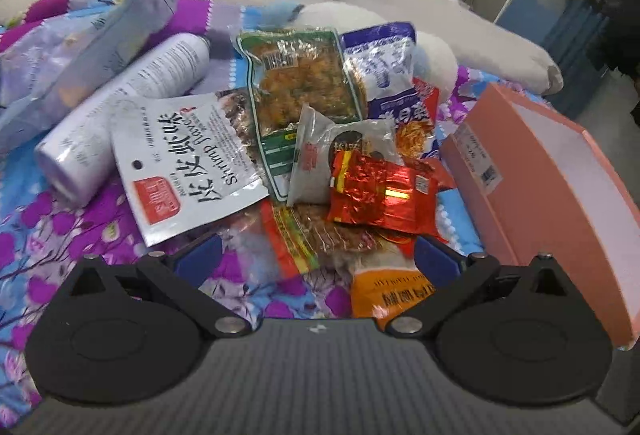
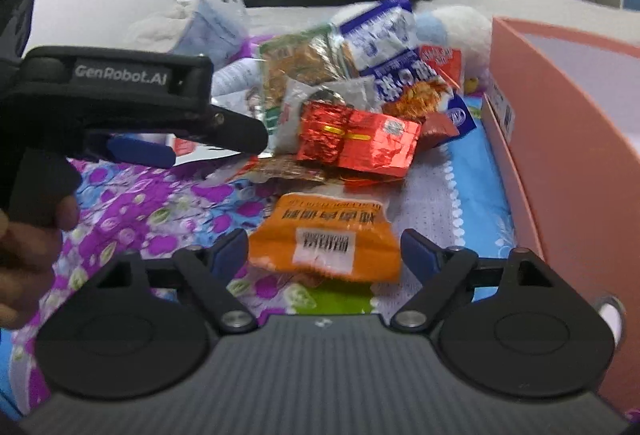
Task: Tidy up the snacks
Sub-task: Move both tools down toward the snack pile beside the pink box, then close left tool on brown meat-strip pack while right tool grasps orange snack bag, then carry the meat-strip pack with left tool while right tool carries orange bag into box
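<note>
Both hand-held grippers wide open, nothing held. Right hand-held gripper (image 2: 322, 249) has orange snack pkt (image 2: 326, 237) lying between its fingers w/o contact. Left hand-held gripper (image 1: 316, 255) sits just short of snack pile; red foil pkt (image 1: 382, 195) ahead, pink box (image 1: 560, 195) to its right, on floral bedsheet (image 1: 48, 235).

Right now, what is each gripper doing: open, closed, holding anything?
Left gripper: open, holding nothing, over the snack pile.
Right gripper: open, holding nothing; orange packet lies between its fingers.
</note>
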The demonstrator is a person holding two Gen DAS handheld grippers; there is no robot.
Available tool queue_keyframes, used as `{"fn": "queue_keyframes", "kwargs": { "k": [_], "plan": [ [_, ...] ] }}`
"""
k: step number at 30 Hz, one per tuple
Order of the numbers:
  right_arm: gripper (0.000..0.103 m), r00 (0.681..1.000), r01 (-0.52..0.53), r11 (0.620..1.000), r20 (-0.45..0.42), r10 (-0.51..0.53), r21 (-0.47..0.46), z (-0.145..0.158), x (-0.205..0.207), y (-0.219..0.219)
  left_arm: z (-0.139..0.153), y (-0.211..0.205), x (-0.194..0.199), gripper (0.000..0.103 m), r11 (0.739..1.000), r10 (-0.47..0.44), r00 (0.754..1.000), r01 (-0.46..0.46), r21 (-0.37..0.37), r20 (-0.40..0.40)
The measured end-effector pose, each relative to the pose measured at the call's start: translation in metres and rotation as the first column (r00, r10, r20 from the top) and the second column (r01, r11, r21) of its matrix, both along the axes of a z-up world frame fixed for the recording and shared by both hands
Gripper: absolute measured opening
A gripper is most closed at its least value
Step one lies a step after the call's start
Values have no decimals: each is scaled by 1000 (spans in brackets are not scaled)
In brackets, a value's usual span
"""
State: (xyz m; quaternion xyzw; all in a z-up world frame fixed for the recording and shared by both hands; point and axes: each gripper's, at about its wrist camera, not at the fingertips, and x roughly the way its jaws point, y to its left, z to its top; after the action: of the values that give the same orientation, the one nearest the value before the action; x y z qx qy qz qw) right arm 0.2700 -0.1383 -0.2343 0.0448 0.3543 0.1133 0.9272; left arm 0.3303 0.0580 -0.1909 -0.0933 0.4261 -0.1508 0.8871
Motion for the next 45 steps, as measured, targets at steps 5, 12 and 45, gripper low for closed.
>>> {"fn": "queue_keyframes", "kwargs": {
  "k": [5,12,45],
  "plan": [
    [93,1000,-12,1000,-24,12,12,-11,16,1,-19,-10,19,103,1000,-25,999,25,0,-45],
    [95,998,-52,998,-33,53,28,-22,24,10,-36,-24,35,94,998,-60,994,60,-4,-95],
    [51,994,-57,998,-92,60,29,12,-57,-30,-13,-20,-48,21,996,-82,984,74,-54,-161]
  ]
}}
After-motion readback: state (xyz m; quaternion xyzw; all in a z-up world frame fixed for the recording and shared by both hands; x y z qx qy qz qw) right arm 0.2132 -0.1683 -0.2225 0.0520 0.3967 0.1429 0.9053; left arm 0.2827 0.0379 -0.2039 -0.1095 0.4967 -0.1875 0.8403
